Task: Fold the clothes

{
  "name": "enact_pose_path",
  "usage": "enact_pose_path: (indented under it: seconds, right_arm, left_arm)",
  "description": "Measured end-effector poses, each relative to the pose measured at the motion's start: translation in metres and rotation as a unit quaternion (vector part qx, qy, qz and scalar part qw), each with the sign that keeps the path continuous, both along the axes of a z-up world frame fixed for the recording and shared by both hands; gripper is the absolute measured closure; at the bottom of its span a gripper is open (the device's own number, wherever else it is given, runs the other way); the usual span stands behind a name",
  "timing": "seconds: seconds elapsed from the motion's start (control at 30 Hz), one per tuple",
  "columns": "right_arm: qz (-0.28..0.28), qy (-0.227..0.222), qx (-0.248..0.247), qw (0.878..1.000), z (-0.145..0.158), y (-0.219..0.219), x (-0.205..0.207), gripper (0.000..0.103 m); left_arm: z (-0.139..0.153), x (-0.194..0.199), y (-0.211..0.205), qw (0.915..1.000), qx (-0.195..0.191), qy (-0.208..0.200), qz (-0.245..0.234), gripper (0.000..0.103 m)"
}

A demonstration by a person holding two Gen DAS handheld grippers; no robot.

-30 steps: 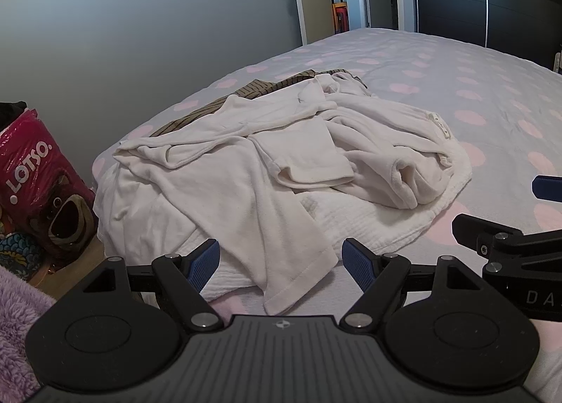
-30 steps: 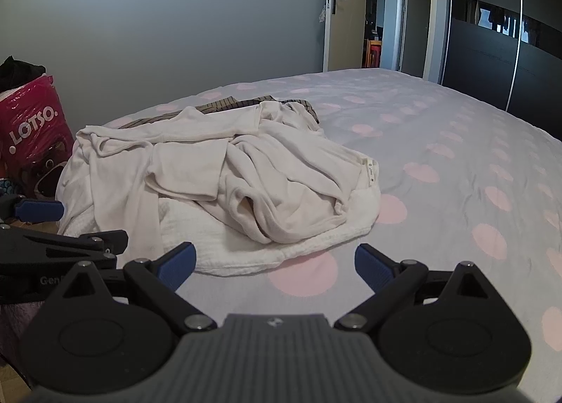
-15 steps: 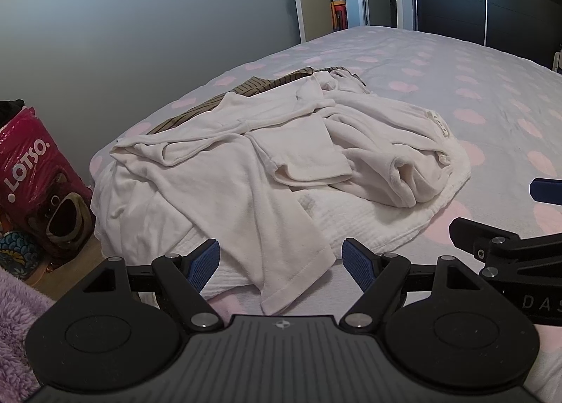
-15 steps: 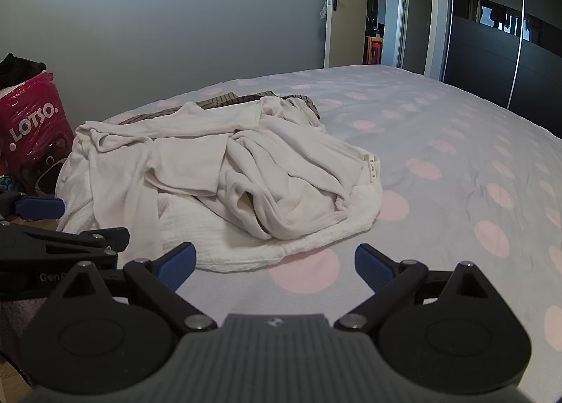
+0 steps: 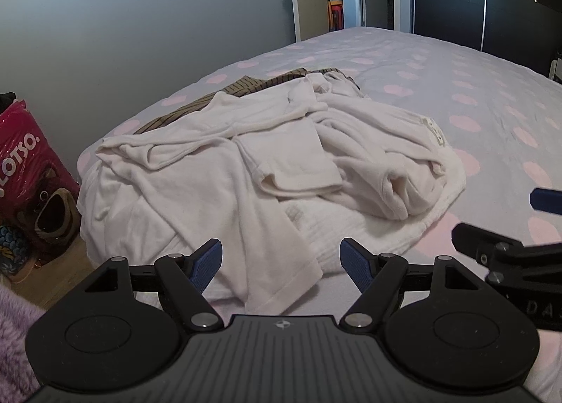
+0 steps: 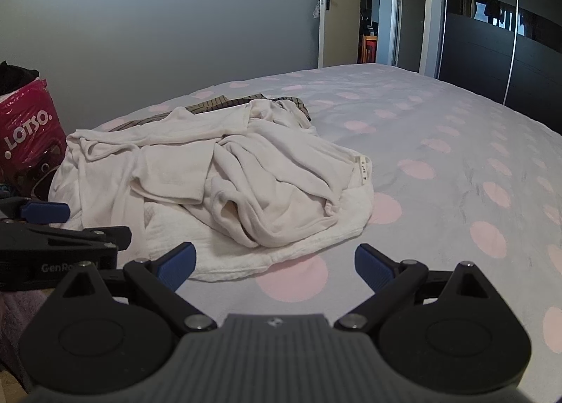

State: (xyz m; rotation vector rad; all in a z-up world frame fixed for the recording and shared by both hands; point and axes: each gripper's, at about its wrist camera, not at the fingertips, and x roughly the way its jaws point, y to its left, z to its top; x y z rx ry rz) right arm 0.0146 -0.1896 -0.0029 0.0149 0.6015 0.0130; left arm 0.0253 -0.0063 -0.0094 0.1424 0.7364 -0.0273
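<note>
White clothes pile (image 5: pixel 267 171) heaped on polka-dot bed (image 6: pixel 456 143) (striped garment (image 5: pixel 246 85) beneath); left hand-held gripper (image 5: pixel 281 261) and right hand-held gripper (image 6: pixel 275 262) hover just short, both spread wide, empty.

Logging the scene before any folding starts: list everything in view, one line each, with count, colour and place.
white garments: a heap, count unclear, near corner of bed
striped garment: one, brown, under the heap's far side
bed cover: one, grey with pink dots
Lotso bag: one, pink, on floor left of bed
door: one, pale, ajar
wardrobe: dark, far right
left gripper: blue pads, open
right gripper: blue pads, open
</note>
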Motion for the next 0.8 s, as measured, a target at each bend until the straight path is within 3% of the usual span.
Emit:
enact_pose_path:
  seconds: [0.2,0.27,0.33,0.4,0.6,0.7,0.73,0.8]
  right_arm:
    - [0.031,0.011,0.01,0.999,-0.009,-0.001,0.027,0.009]
    - [0.041,0.015,0.013,0.999,-0.012,-0.001,0.036,0.021]
    - [0.051,0.019,0.017,0.998,-0.014,-0.001,0.046,0.022]
    - [0.061,0.022,0.02,0.998,-0.017,-0.001,0.055,0.03]
    - [0.084,0.033,0.025,0.996,-0.035,0.001,0.086,0.04]
    - [0.091,0.035,0.031,0.995,-0.042,0.003,0.097,0.063]
    - [0.093,0.035,0.033,0.995,-0.043,0.004,0.099,0.078]
    - [0.095,0.035,0.034,0.994,-0.043,0.004,0.1,0.083]
  left_arm:
    - [0.001,0.026,-0.007,0.9995,0.012,0.016,-0.024,0.043]
    - [0.0,0.037,-0.006,0.9993,0.015,0.02,-0.026,0.048]
    - [-0.003,0.048,-0.004,0.9993,0.009,0.027,-0.025,0.051]
    - [-0.007,0.057,-0.003,0.9991,0.009,0.031,-0.028,0.056]
    - [-0.018,0.085,0.006,0.9992,-0.012,0.033,-0.016,0.057]
    - [-0.02,0.096,0.01,0.9992,-0.027,0.027,-0.014,0.059]
    - [-0.021,0.098,0.01,0.9993,-0.027,0.022,-0.014,0.064]
    - [-0.021,0.101,0.012,0.9996,-0.021,0.011,-0.015,0.077]
